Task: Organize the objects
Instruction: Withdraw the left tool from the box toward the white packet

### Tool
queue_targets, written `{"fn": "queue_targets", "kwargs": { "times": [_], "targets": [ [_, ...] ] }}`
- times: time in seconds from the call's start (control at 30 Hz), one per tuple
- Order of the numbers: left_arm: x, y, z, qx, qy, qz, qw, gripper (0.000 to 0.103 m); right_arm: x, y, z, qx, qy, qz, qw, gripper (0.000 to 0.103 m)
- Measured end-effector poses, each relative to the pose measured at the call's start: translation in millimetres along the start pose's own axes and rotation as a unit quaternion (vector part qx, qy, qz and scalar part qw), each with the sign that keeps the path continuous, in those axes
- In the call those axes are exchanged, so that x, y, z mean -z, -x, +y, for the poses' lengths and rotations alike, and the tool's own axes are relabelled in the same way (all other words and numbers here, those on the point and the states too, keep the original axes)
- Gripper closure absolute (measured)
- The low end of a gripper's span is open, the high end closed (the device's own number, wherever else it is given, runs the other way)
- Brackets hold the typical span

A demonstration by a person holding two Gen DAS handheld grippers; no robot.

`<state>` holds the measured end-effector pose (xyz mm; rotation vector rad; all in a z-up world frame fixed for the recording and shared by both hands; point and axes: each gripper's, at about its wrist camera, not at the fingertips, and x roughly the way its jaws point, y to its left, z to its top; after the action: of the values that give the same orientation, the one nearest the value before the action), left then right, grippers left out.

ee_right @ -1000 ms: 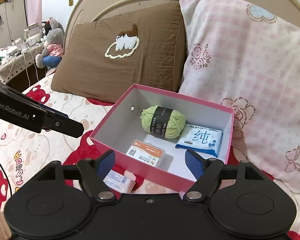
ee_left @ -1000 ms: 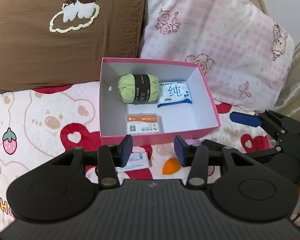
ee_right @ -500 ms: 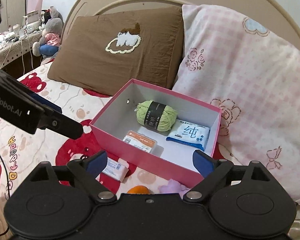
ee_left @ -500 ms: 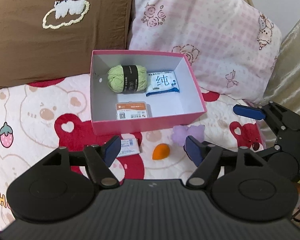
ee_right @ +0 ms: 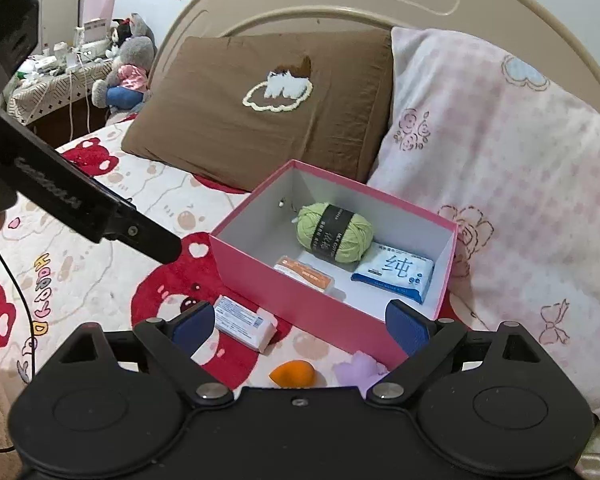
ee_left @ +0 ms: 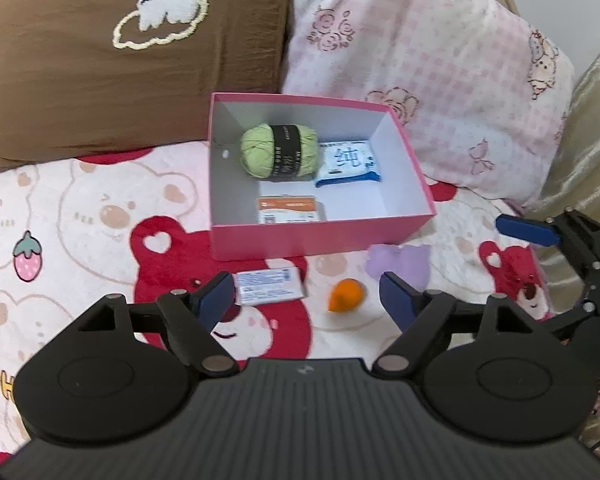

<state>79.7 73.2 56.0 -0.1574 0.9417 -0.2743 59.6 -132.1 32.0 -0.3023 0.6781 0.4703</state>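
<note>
Your left gripper is opening, empty; your right gripper gapes wide, empty, both just before the pink box.

Bed with pink box, pillows

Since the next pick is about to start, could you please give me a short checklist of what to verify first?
1. Left gripper empty, jaws opening: ok.
2. Right gripper open and empty: ok.
3. Pink box has free floor space: ok.
4. Yarn, wipes pack and orange-labelled case already inside: ok.
5. White packet, orange sponge and purple piece packed: not ok, on the blanket.
</note>
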Motion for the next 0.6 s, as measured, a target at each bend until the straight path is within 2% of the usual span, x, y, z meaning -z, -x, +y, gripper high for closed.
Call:
{"fn": "queue_targets", "kwargs": {
  "times": [0.07, 0.17, 0.23, 0.4, 0.6],
  "targets": [
    [2, -1, 3, -0.001, 0.001, -0.002, 1.0, 0.02, 2, -1, 1, 0.001, -0.001, -0.009, 1.0, 0.009],
    [6, -4, 11, 0.023, 0.018, -0.001, 0.9996, 0.019, 7, -6, 2, -0.027, -0.005, -0.004, 1.0, 0.009],
    [10, -8, 16, 0.023, 0.029, 0.002, 0.9993, 0.019, 10, -10, 2, -0.048, -0.019, 0.0, 0.999, 0.009],
    [18, -19, 26, 0.014, 0.031, 0.011, 0.9993, 0.02, 14, -32, 1, -0.131, -0.057, 0.079, 0.987, 0.009],
    [29, -34, 38, 0.027, 0.042, 0.022, 0.9985, 0.02, 20, -43, 15, -0.119, -0.038, 0.09, 0.988, 0.009]
  ]
}}
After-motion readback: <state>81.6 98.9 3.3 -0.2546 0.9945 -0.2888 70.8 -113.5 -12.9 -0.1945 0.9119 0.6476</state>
